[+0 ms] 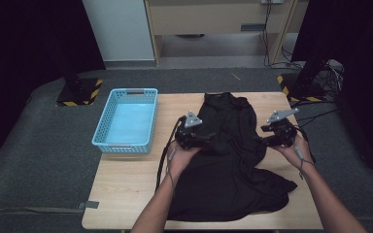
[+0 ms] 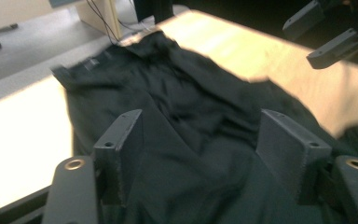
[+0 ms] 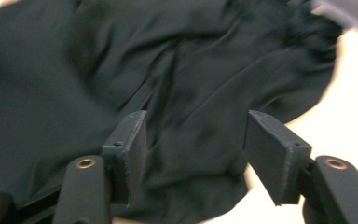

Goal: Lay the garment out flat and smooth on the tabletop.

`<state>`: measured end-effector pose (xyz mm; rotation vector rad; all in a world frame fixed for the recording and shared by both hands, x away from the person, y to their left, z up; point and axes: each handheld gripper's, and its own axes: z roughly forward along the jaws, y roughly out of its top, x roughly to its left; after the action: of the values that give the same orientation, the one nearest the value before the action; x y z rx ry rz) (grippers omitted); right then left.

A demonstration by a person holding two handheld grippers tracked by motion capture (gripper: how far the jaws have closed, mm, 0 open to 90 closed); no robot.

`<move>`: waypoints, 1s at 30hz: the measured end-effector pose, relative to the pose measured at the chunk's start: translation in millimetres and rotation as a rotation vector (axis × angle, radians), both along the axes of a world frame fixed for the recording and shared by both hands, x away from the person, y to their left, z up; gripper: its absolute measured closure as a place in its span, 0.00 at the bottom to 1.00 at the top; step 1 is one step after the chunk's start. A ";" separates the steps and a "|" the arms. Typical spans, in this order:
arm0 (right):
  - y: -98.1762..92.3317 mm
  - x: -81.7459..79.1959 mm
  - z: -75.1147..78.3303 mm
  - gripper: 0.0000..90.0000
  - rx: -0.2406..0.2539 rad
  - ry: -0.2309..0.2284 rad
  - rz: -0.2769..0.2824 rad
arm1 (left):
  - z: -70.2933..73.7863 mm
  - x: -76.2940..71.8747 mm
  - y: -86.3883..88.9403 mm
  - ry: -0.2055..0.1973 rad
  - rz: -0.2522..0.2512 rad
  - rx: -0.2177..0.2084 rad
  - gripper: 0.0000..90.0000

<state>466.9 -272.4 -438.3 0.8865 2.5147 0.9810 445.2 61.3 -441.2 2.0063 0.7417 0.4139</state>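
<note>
On the wooden table (image 1: 126, 184), a black garment (image 1: 228, 160) lies beside a blue basket (image 1: 126, 121).

A lab: black curtains (image 1: 24, 39), hazard-striped stand bases (image 1: 79, 92), loose cables (image 1: 330, 73).

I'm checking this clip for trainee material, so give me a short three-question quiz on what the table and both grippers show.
1. True or false: the blue basket holds the black garment.
2. How do the left gripper and the right gripper stand? A) both shut on cloth B) both open above the cloth C) one open, one shut
3. On which side of the garment does the basket sit on the wooden table, seen from the high view?

Key
1. False: the garment lies spread on the table, and the basket has nothing in it.
2. B: each gripper's jaws stand apart, no cloth pinched.
3. On its left.
</note>
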 end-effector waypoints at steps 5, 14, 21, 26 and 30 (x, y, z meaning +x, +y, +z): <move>13.9 -31.1 -29.2 0.40 -0.117 0.086 0.100 | -27.9 -20.8 -4.0 0.051 -0.030 0.063 0.30; 29.9 -53.3 -60.7 0.38 -0.236 0.172 0.193 | -63.5 -39.2 0.6 0.149 -0.047 0.202 0.27; 25.6 -55.3 -66.2 0.41 -0.201 0.204 0.178 | -78.6 -45.3 4.8 0.231 -0.072 0.288 0.27; 22.9 -60.5 -67.4 0.42 -0.181 0.228 0.190 | -77.3 -50.0 7.1 0.253 -0.076 0.294 0.27; 22.7 -71.0 -68.3 0.42 -0.164 0.252 0.199 | -76.1 -60.4 6.5 0.262 -0.089 0.314 0.26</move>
<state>395.9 -249.7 -506.6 0.7630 2.8937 0.7430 384.8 67.8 -517.3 2.4114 0.7799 0.2264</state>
